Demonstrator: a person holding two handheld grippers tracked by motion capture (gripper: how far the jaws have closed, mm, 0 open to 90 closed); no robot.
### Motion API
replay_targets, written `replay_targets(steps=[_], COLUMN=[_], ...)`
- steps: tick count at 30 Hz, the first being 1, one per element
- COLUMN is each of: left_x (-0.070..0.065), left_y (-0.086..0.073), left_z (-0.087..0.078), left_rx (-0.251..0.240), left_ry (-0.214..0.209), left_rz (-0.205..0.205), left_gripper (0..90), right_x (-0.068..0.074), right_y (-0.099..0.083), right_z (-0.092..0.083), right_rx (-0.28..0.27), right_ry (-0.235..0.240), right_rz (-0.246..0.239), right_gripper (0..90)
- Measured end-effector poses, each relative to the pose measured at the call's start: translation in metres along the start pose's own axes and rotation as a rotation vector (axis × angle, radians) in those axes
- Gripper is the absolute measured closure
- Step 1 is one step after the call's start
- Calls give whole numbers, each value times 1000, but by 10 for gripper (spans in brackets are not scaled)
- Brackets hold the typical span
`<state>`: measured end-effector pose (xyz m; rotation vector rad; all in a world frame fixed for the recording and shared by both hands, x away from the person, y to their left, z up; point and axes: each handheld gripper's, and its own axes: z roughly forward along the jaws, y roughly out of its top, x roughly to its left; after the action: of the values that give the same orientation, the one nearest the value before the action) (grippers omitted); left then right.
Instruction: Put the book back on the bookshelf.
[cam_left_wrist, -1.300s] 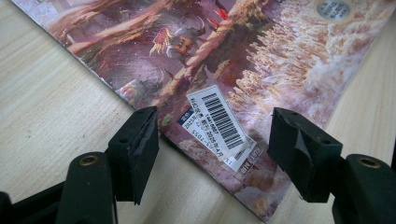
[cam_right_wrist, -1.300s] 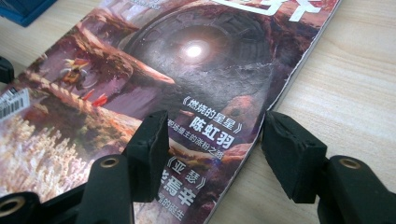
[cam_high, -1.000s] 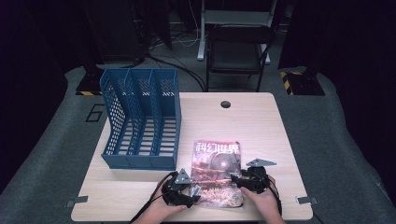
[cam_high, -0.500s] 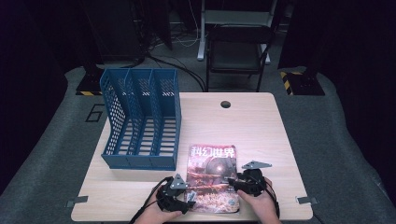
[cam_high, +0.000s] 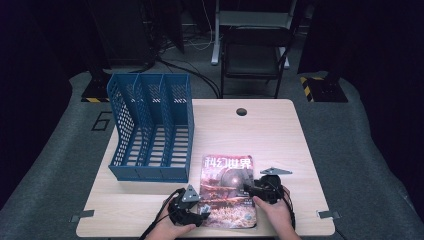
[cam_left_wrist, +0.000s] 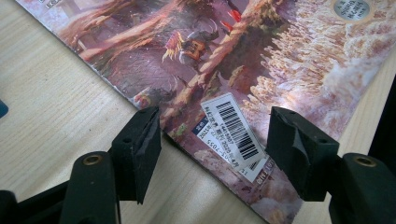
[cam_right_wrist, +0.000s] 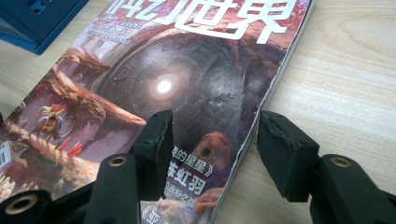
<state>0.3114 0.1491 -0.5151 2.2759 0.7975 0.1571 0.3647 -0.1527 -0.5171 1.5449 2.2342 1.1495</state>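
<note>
We judge the magazine (cam_high: 227, 192) thin, floppy and slick, so both released tongs, left (cam_left_wrist: 212, 140) and right (cam_right_wrist: 212, 140), should pinch its edges.

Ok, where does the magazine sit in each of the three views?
High view: magazine at the table's near edge, between both grippers.
Left gripper view: upper centre and right, its edge running between the jaws.
Right gripper view: left and centre.
Shared landmark: blue file rack, top-left corner in the right gripper view.
</note>
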Motion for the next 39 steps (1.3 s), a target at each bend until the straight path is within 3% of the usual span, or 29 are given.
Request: replay_targets(steps=[7,13,21,30,39], left_x=[0,0,0,0,0], left_y=[-3,-2,-1,-1,-2], left_z=[0,0,0,0,0], left_rx=[-18,-17,-12,-12,-17], left_ry=[4,9,7,9,11], left_rz=[13,16,21,19,14], left_gripper=[351,351,352,352,353], right_x=[1,-2,-5,-8,7], right_y=[2,2,4,7,15], right_z=[2,2,2,-5,-18], right_rx=[0,-14,-6,-39,-118], right_ry=[8,30,44,89,127], right_rz=[20,106,138,152,67], right_gripper=[428,448,462,497,496])
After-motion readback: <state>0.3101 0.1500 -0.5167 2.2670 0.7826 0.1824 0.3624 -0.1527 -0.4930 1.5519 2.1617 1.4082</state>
